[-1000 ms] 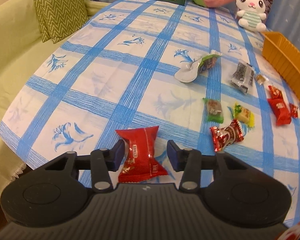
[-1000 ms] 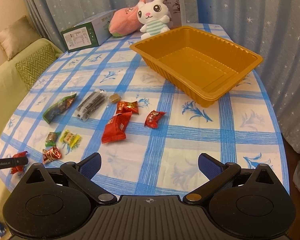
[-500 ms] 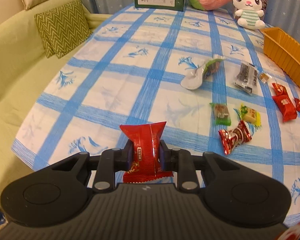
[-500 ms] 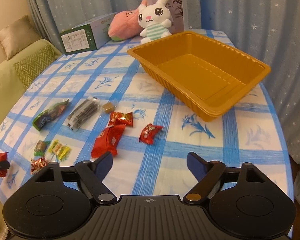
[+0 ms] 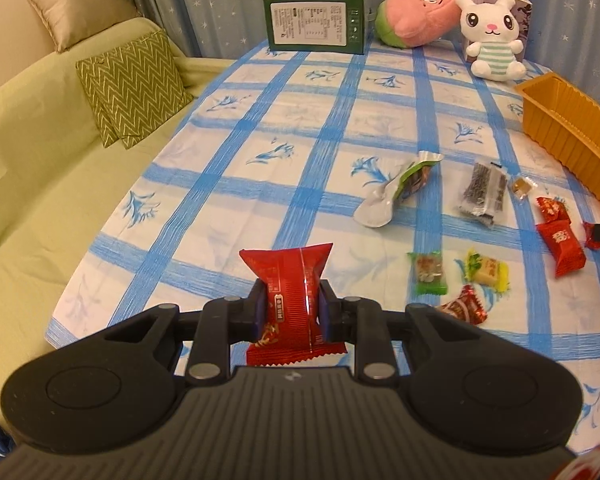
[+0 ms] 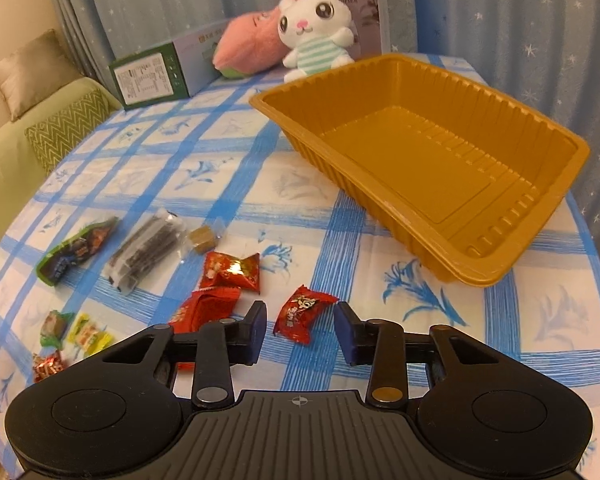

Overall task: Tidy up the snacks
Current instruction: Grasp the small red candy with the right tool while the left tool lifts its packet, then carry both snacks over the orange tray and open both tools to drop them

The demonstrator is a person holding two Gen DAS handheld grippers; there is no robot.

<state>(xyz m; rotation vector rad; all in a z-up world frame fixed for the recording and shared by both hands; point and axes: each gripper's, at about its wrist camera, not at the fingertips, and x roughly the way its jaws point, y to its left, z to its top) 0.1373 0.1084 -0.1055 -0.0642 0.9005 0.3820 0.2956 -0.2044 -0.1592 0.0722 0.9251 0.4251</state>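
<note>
**Q:** What's the left wrist view giving you?

**Me:** My left gripper (image 5: 291,307) is angled down over the near edge of the tabletop (image 5: 308,128), clamped on a red snack packet (image 5: 290,300). The pads pinch its middle and the packet stands upright between them, clear of the cloth. Beyond it there's a green candy (image 5: 429,273), a yellow candy (image 5: 487,271) and a shiny red candy (image 5: 464,306) close together, and farther back a green-and-silver packet (image 5: 400,186) and a dark clear-wrapped packet (image 5: 483,194). The orange tray (image 5: 568,136) sits at the right edge. A green box (image 5: 316,20), a pink plush (image 5: 416,16) and a white bunny (image 5: 494,36) line the far side. Green sofa (image 5: 40,184) with a zigzag cushion (image 5: 134,88) on the left, starry curtains behind.

**Q:** And the right wrist view?

**Me:** My right gripper (image 6: 300,326) points down at a small red candy (image 6: 302,314), which lies on the blue-check cloth between the fingers. The jaws are apart and the pads don't touch it. A bigger red packet (image 6: 204,310) sits just left of the left finger. The tray is empty, off to the upper right.

**Q:** What changed in the last second?

**Me:** The left went from straddling the packet on the cloth to gripping it and lifting it. The right jaws were wide over bare cloth and have just been closing in around the candy.
</note>
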